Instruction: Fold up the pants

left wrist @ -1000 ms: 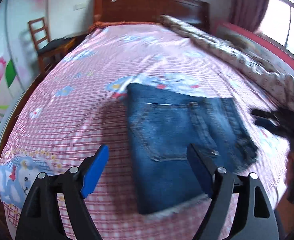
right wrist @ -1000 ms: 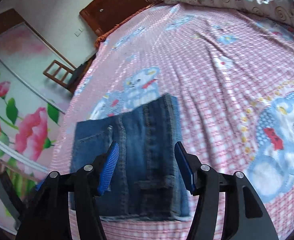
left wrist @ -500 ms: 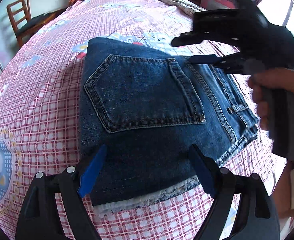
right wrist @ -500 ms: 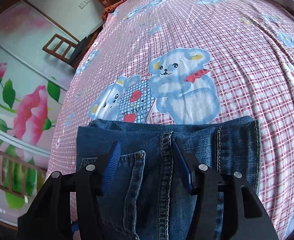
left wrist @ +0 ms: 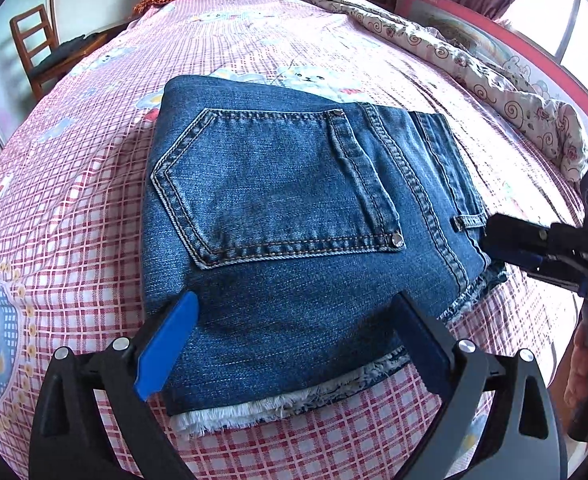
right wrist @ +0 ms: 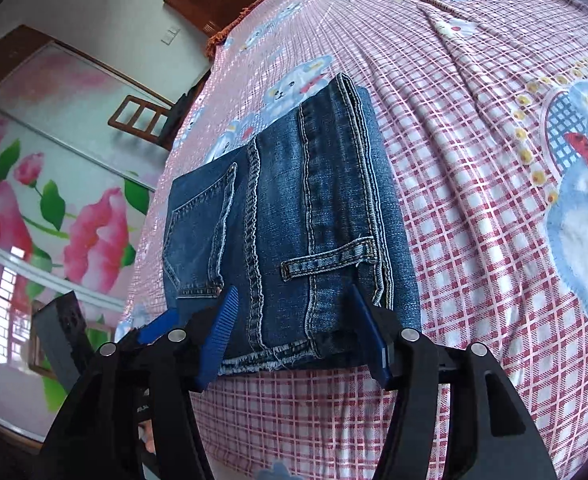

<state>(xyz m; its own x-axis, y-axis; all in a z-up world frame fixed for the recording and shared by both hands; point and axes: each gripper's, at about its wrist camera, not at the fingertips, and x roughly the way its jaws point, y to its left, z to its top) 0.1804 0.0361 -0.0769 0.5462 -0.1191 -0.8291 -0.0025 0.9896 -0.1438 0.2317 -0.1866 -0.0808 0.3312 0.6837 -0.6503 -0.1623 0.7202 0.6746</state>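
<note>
- Folded blue denim pants [left wrist: 294, 216] lie on the pink checked bedsheet [left wrist: 74, 216], at twelve o'clock from both grippers.
- Left gripper [left wrist: 294, 344]: jaws wide apart, empty.
- Right gripper [right wrist: 294, 336]: likewise spread, holding nothing.

Blue denim pants [left wrist: 286, 208]; pink-checked bedsheet [left wrist: 74, 208].

Folded jeans [left wrist: 294, 216] (denim) on bed [left wrist: 74, 220]

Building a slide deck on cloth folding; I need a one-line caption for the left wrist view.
Folded jeans lie pocket-up on the pink checked bedspread, framed by the open left gripper.
</note>
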